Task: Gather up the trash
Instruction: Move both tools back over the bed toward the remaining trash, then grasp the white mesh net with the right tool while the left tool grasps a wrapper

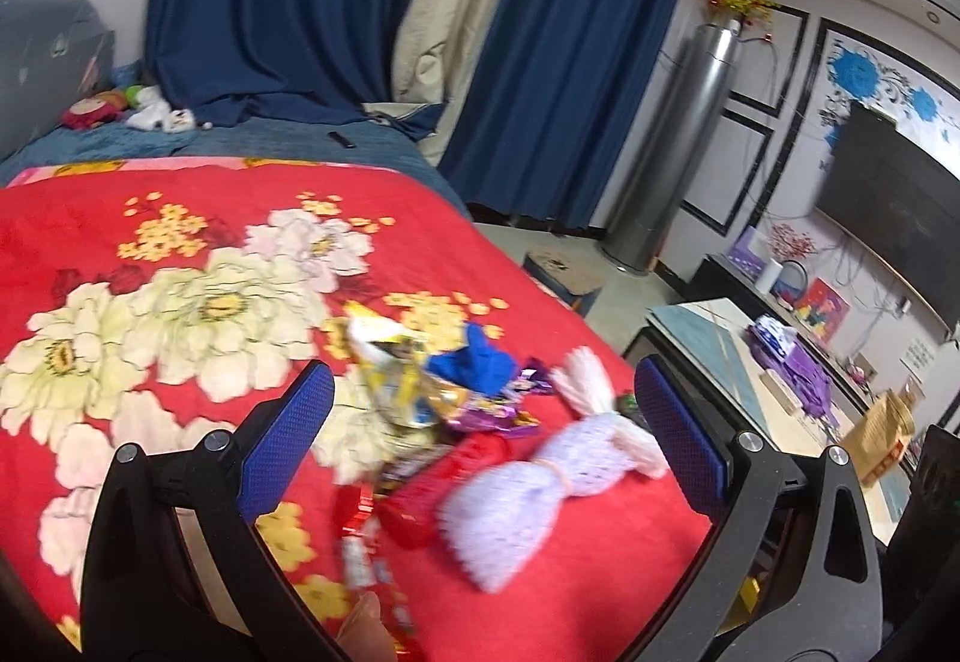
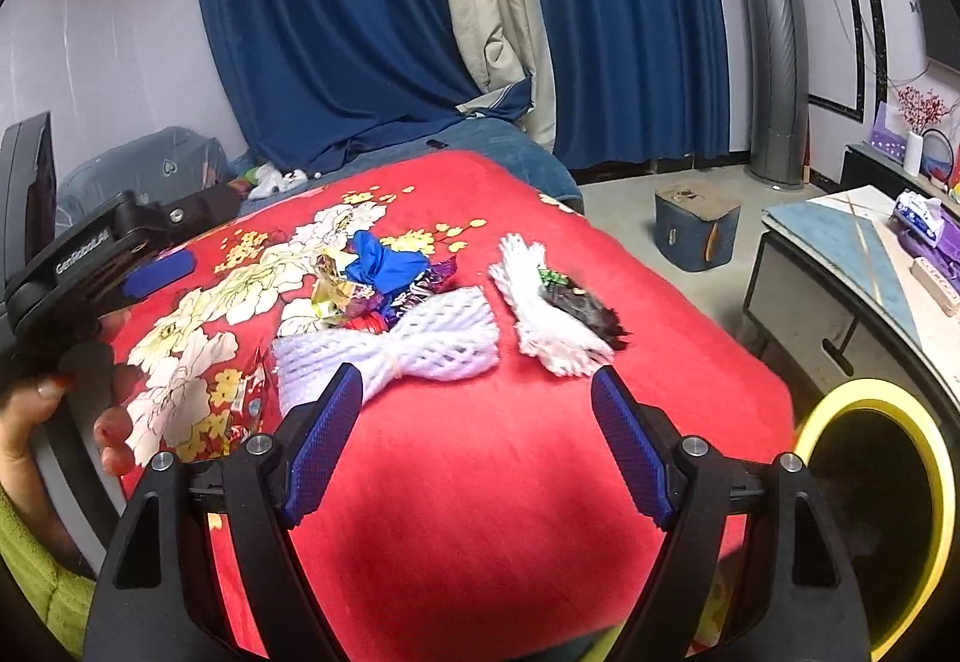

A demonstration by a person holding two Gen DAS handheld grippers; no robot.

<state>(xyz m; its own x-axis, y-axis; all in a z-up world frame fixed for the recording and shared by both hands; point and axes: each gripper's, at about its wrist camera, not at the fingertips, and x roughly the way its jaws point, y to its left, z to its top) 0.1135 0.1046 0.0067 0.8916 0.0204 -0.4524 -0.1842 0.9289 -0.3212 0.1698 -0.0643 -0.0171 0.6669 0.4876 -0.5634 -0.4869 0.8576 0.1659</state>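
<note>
red blanket [image 2: 480, 452] with big pale flowers covers the bed and takes up most of what i can see from here. dark blue curtains [image 2: 336, 20] hang behind it, and a low table [image 2: 840, 266] stands off to the right across the floor. close by the bed's right corner sits a bin with a yellow rim [image 2: 936, 458], dark inside.

trash lies in a loose heap on the blanket. nearest is a white foam net [image 2: 432, 344] pinched at the middle like a bow. just right of it and apart lies a second white foam net [image 2: 540, 308] with a dark wrapper [image 2: 585, 305] on top of it. behind the first net a crumpled blue piece [image 2: 384, 257] sits among shiny snack wrappers [image 2: 342, 293], touching them. a red wrapper [image 1: 420, 506] lies beside the net in the left view, blurred.

right gripper [image 2: 477, 398] hangs over bare blanket just short of the bow-shaped net, its blue pads spread wide, nothing between them and nothing touched.

left gripper [image 1: 483, 398] is also spread wide; the heap shows between its pads but they are clear of it. a hand [image 2: 66, 410] holds it from the left.
</note>
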